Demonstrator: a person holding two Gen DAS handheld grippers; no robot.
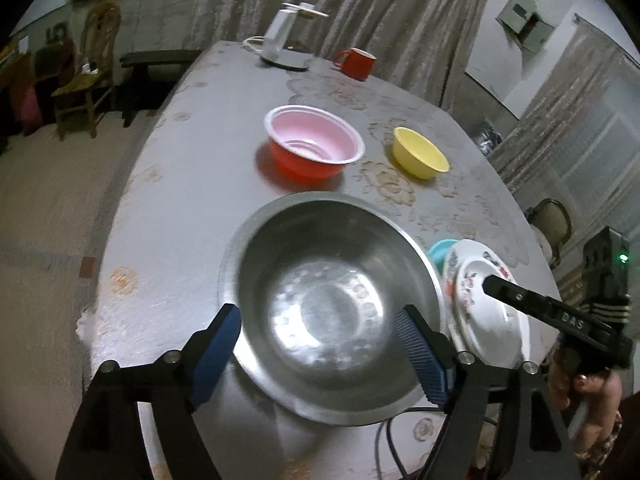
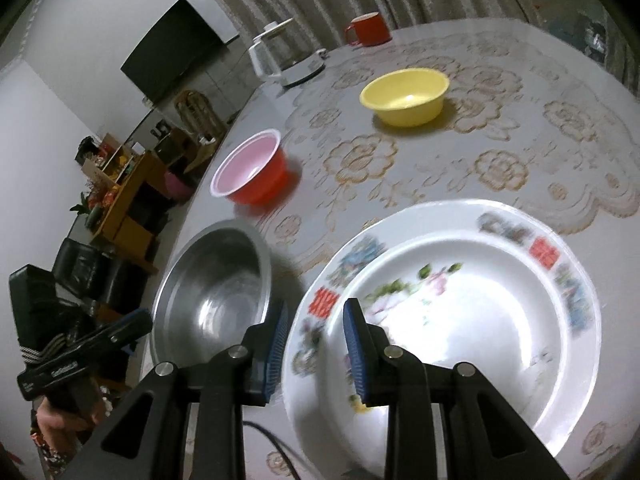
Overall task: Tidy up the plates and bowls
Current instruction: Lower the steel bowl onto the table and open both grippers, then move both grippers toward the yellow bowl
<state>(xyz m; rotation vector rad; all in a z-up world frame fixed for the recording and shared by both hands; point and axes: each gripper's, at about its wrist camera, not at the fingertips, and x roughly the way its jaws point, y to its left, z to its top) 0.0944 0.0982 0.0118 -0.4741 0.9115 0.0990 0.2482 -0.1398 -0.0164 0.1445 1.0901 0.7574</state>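
A steel bowl (image 1: pixel 336 312) (image 2: pixel 212 296) sits near the table's front edge. My left gripper (image 1: pixel 320 344) is open, its blue pads on either side of the bowl's near rim. A white flowered plate (image 2: pixel 452 320) (image 1: pixel 480 304) lies to the bowl's right, over something turquoise (image 1: pixel 440 250). My right gripper (image 2: pixel 316 344) is partly open with its pads astride the plate's left rim; whether they touch it is unclear. A red bowl with a pink inside (image 1: pixel 314 146) (image 2: pixel 252 172) and a yellow bowl (image 1: pixel 420 154) (image 2: pixel 404 96) stand farther back.
A white kettle on its base (image 1: pixel 284 40) (image 2: pixel 280 58) and a red mug (image 1: pixel 358 62) (image 2: pixel 368 28) stand at the table's far end. A black cable (image 1: pixel 384 440) lies at the front edge. Chairs (image 1: pixel 84 76) and a shelf (image 2: pixel 128 196) stand left of the table.
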